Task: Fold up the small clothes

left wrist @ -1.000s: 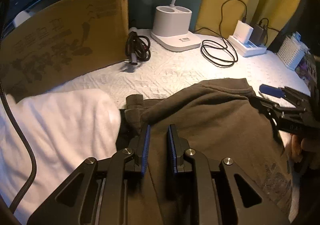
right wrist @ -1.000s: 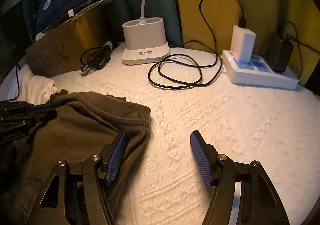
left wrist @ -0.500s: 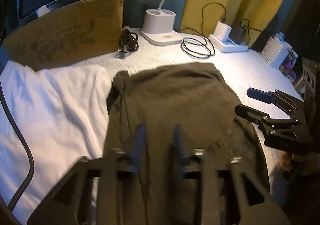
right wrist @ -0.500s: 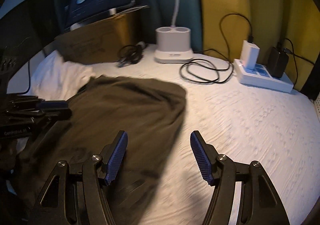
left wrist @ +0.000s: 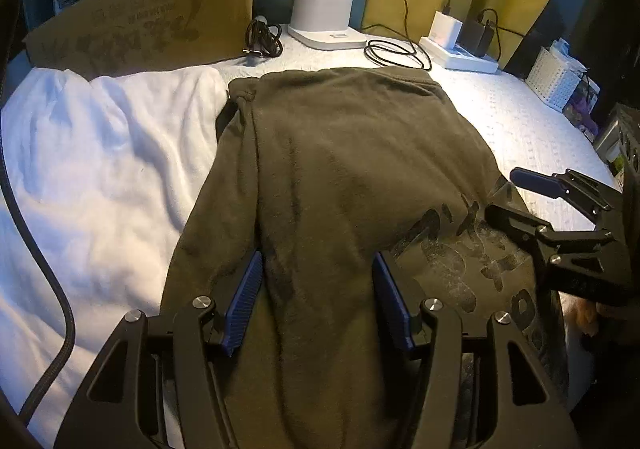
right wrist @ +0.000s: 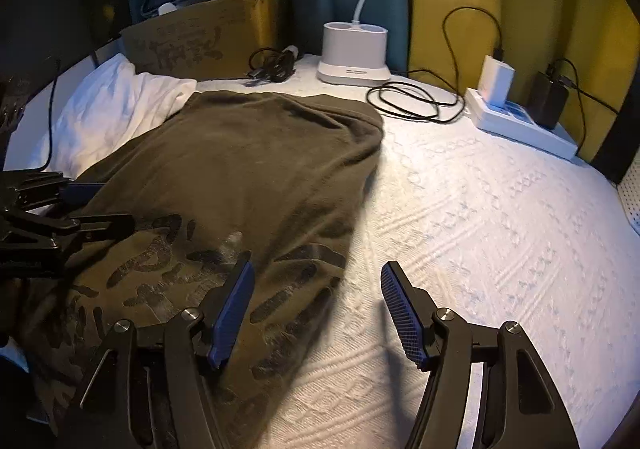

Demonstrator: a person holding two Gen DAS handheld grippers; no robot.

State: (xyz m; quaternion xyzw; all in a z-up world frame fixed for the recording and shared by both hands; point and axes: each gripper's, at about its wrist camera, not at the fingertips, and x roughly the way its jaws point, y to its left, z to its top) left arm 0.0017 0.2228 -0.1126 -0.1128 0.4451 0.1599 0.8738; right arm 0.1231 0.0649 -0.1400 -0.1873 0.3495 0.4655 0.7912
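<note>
Over the shirt, left gripper (left wrist: 318, 301): fingers spread wide, gripping nothing, brown cloth showing between them.
Right gripper (right wrist: 316, 311): also spread and empty, left pad above the shirt's printed edge, right pad above the white bedspread (right wrist: 480, 217).
Brown shirt (left wrist: 340, 169): lying lengthwise on the bedspread, dark print near the grippers.
White garment (left wrist: 100, 153): touching the shirt's left side.
Behind: cardboard box (left wrist: 160, 21), lamp base (left wrist: 324, 17), power strip (right wrist: 520, 125).

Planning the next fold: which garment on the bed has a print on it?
The olive-brown shirt, under both tongs, carries a cracked dark print near its right side; the white garment beside it shows none.
</note>
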